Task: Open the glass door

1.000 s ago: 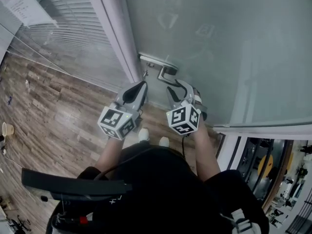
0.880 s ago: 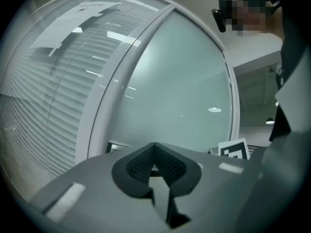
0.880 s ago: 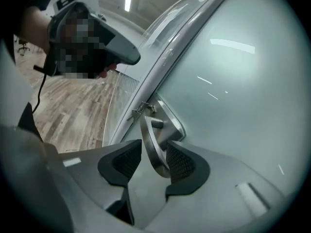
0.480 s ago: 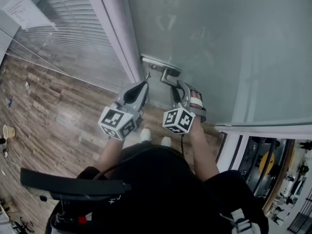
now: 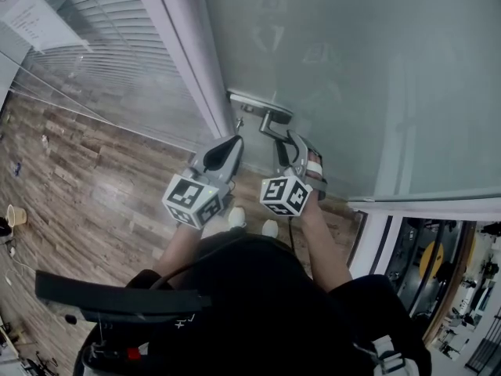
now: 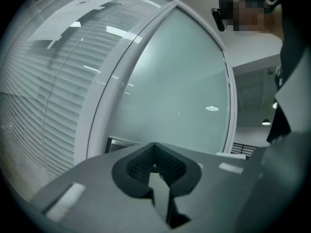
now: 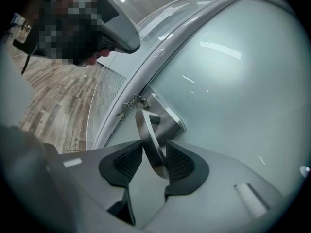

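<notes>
Left gripper (image 5: 231, 146), lower centre of head view: jaws closed together, empty. Right gripper (image 7: 148, 154), just right of it: jaws wide, have just been opening, lever handle (image 7: 146, 130) between the pads, resting against one only. Glass door (image 5: 352, 69) fills upper right.

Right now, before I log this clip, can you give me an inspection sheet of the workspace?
Surface: wood-pattern floor.
Job's things: glass door, frosted, looks closed; door handle a metal lever; keys hang in the lock beside it.
Clutter: cup on the floor, far left.
Grippers: left gripper jaws together, empty; right gripper jaws have just been opening, the door handle between them, not clamped.
Cables: thin dark cable below the right gripper.
Surroundings: blinds left of the door, paper sheet on them.
</notes>
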`<action>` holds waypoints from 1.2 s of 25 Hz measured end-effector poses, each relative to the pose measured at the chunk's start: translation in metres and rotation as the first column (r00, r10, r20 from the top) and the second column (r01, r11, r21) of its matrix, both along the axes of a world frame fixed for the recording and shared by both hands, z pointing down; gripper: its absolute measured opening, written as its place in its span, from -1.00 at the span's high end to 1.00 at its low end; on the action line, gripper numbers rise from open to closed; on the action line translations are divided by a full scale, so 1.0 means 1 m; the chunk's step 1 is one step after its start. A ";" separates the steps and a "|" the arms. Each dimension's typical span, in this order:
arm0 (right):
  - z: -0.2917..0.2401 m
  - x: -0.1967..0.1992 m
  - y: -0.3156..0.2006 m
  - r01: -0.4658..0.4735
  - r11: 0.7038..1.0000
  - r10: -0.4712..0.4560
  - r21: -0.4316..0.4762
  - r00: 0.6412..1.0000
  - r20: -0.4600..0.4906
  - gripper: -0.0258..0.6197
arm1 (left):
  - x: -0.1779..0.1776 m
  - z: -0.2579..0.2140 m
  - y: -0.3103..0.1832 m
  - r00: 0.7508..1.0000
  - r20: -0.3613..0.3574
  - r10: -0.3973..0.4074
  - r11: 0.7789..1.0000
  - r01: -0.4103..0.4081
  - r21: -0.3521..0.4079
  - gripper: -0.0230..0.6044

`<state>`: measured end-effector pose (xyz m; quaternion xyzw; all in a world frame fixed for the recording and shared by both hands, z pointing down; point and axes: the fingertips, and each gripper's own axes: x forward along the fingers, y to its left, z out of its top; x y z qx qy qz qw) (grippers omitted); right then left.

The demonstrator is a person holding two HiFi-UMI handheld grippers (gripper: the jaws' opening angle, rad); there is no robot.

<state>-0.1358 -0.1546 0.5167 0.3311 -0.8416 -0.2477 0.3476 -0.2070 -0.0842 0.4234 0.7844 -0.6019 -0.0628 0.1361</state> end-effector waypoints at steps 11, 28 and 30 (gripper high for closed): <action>0.010 -0.003 -0.001 -0.054 0.984 0.108 -0.171 0.942 0.319 0.46 | -0.003 0.001 0.003 1.000 -0.011 0.025 1.000 -0.025 -0.012 0.93; 0.023 -0.009 -0.006 -0.052 0.976 0.142 -0.213 0.890 0.434 0.46 | 0.011 -0.004 0.002 0.998 -0.013 0.069 0.998 -0.069 0.010 0.93; 0.020 -0.010 -0.008 -0.049 0.976 0.137 -0.211 0.895 0.424 0.46 | 0.010 -0.005 0.001 0.997 -0.012 0.073 0.997 -0.073 0.012 0.93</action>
